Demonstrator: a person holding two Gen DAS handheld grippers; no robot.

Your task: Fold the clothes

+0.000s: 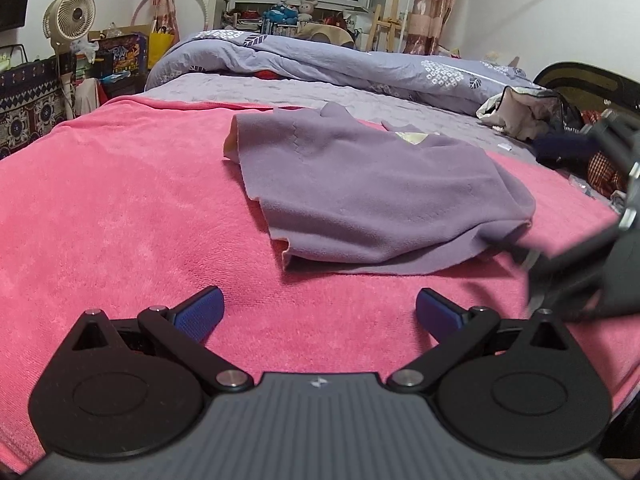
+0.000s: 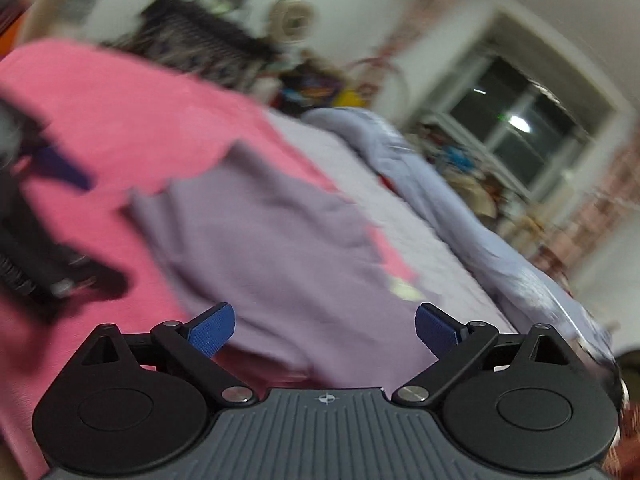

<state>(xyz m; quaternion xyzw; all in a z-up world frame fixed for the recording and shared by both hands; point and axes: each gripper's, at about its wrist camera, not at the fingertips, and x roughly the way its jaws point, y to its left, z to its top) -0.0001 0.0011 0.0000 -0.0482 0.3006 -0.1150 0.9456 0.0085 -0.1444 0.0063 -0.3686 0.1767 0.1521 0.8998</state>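
Lilac fleece garment [image 1: 372,184] lies doubled on pink towel [image 1: 120,208]; both grippers [image 1: 319,312] [image 2: 325,326] gape empty; loose layers may slip when pinched.

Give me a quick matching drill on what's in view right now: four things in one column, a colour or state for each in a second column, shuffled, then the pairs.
Column A
1. left gripper
2. purple garment
3. pink towel
4. duvet

Column B
a. spread flat as the work surface
b. bunched at the far side of the bed, leaf print
c. jaws open, holding nothing
d. lying loosely folded, edges uneven

Pairs: 1-c, 2-d, 3-a, 4-b

The right gripper also has its jaws open, above the garment; that view is blurred.
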